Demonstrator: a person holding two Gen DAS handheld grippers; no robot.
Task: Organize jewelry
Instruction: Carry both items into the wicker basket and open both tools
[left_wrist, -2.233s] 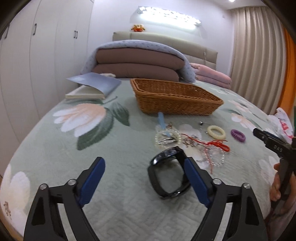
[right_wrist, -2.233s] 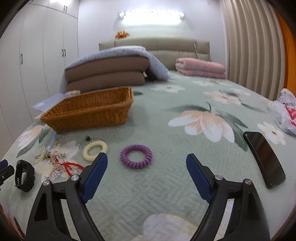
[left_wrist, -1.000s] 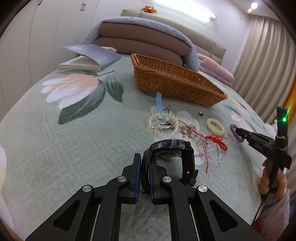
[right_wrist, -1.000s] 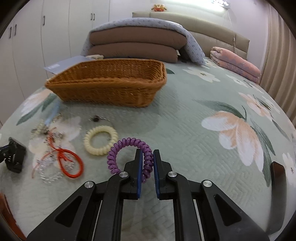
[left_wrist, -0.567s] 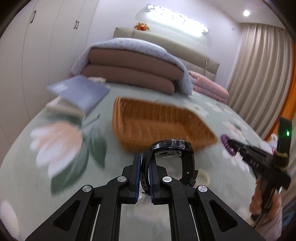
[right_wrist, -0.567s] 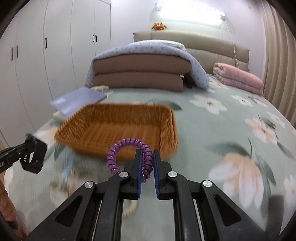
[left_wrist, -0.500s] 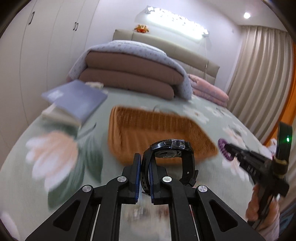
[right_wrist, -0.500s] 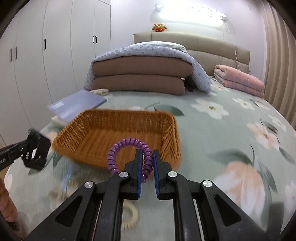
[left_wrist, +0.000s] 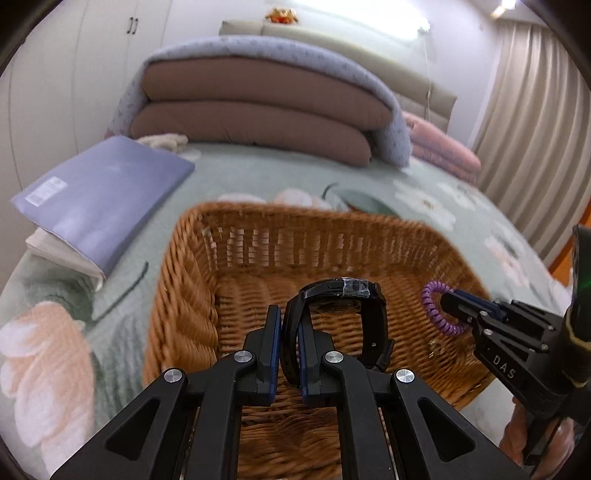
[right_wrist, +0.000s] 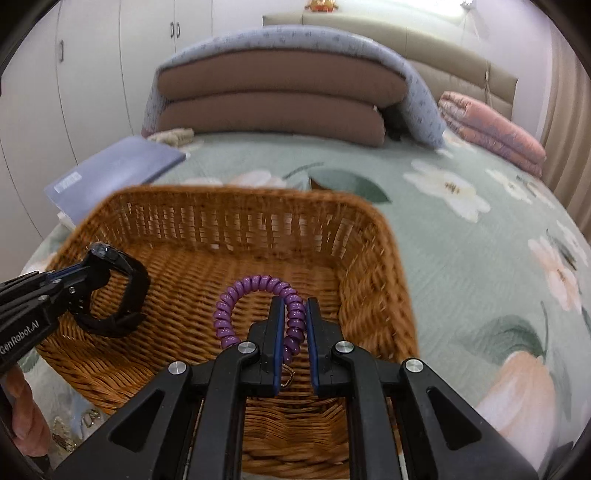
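Bed (left_wrist: 436, 206) w/ green flowered quilt, filling both views. Stacked brown cushions (left_wrist: 258, 107) under a blue-grey blanket (right_wrist: 295, 40) at the far end, folded pink blanket (right_wrist: 491, 129) to their right. Blue book (left_wrist: 99, 192) lying left of basket, tilted on something white. Wicker basket (left_wrist: 184, 295) in the middle, near rim under both tongs. Left tongs (left_wrist: 286, 343) clamped tight on black watch (left_wrist: 343, 295) by one side of its strap, watch upright over left part of basket interior, off the weave. Right tongs (right_wrist: 295, 325) pinched shut on purple coil band (right_wrist: 258, 295), band standing up over right-centre of basket interior; can't tell if touching bottom. Bits of beaded jewelry (right_wrist: 88, 417) on quilt just outside near left corner, blurry.
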